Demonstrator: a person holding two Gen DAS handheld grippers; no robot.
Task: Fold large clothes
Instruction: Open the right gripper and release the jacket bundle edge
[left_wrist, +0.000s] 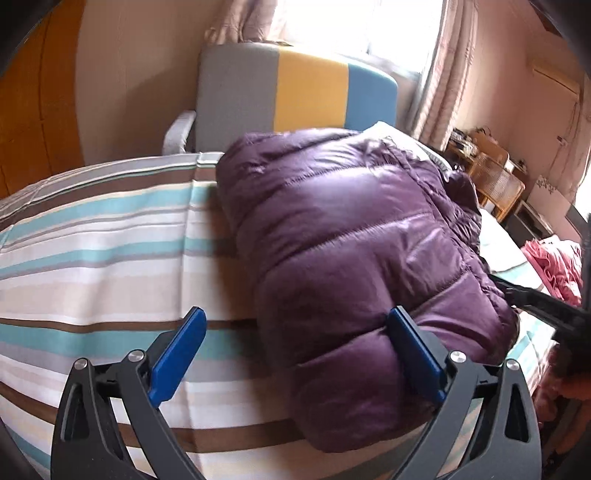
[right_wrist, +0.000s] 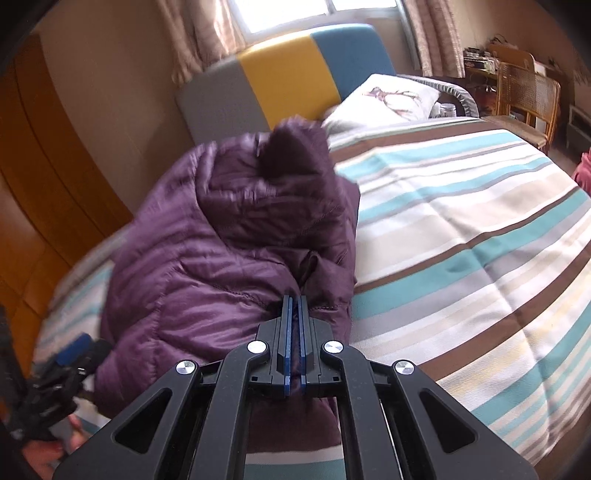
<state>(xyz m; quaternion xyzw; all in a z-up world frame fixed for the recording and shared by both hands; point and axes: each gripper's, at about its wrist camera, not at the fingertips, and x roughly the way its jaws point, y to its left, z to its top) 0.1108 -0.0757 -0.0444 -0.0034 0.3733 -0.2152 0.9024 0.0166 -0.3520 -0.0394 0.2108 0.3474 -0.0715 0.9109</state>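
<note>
A purple puffer jacket lies bunched and folded on the striped bedspread. My left gripper is open, its blue pads apart, with the jacket's near end against the right pad and partly between the fingers. In the right wrist view the jacket rises in front of me. My right gripper is shut on a fold of the jacket's purple fabric and holds it up. The left gripper also shows at the lower left of the right wrist view.
A grey, yellow and blue headboard stands at the bed's far end with a white pillow next to it. A wooden wardrobe is at the left. A wicker chair and pink cloth are at the right.
</note>
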